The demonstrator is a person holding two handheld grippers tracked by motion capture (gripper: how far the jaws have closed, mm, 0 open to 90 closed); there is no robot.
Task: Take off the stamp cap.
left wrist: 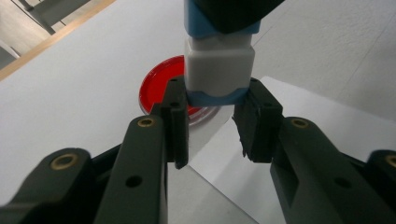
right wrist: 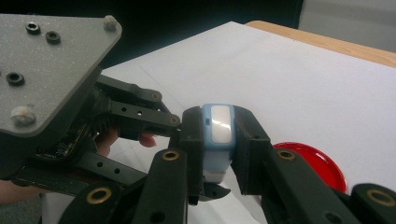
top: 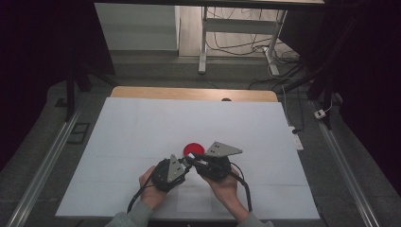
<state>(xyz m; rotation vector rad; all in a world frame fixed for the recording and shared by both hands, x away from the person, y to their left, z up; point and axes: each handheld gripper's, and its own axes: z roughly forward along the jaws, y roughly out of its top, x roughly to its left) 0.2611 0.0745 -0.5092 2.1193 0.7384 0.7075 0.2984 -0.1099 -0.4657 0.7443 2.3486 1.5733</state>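
High view: left gripper [top: 185, 161] and right gripper [top: 195, 156] meet nose to nose over the white sheet-covered table [top: 142, 127], a round red dish [top: 193, 148] lying just beyond them.

Left gripper view: a small white rectangular block with blue end bands [left wrist: 219, 60] hangs between the left gripper's [left wrist: 212, 123] jaws; both pads touch its lower blue band, so it is gripped there. The red dish [left wrist: 161, 86] sits on the table behind.

Right gripper view: right gripper [right wrist: 219, 149] clamped on the block [right wrist: 218, 135], jaws flat against its two sides. Red dish [right wrist: 315, 163] at right, apart from it.
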